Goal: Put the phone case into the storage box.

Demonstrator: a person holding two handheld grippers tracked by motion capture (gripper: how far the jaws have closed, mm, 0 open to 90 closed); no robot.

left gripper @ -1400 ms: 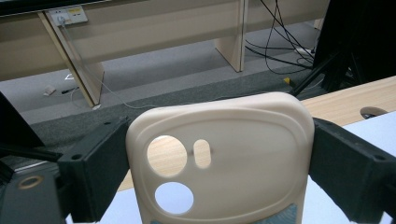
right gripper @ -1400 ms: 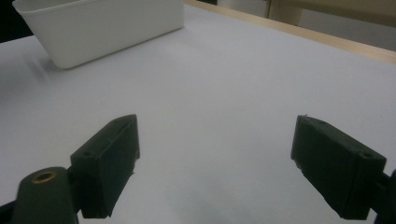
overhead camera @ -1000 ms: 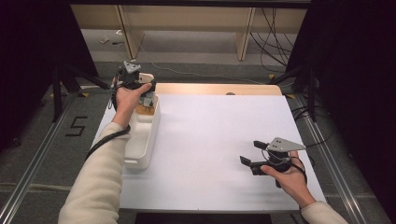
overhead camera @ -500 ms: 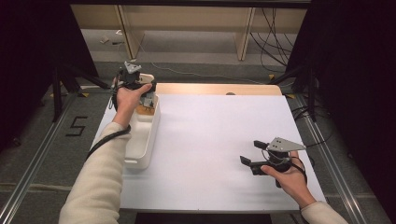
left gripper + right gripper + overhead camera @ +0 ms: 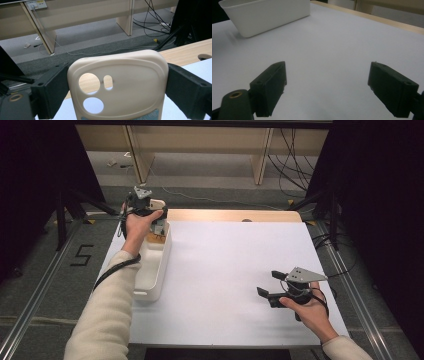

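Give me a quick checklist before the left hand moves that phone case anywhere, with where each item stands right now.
1. Phone case gripped from both sides by the left gripper: ok, a black jaw stands against each edge.
2. Case upright between the jaws, camera cutouts facing the gripper's camera: ok.
3. Case raised above the far end of the white bin: ok in the high view.
4. Near half of the bin free to take the case: ok; brown contents at the far end, cannot tell what.
5. Right gripper empty, jaws open: ok.
6. Right gripper apart from the bin, low over the white tabletop: ok.
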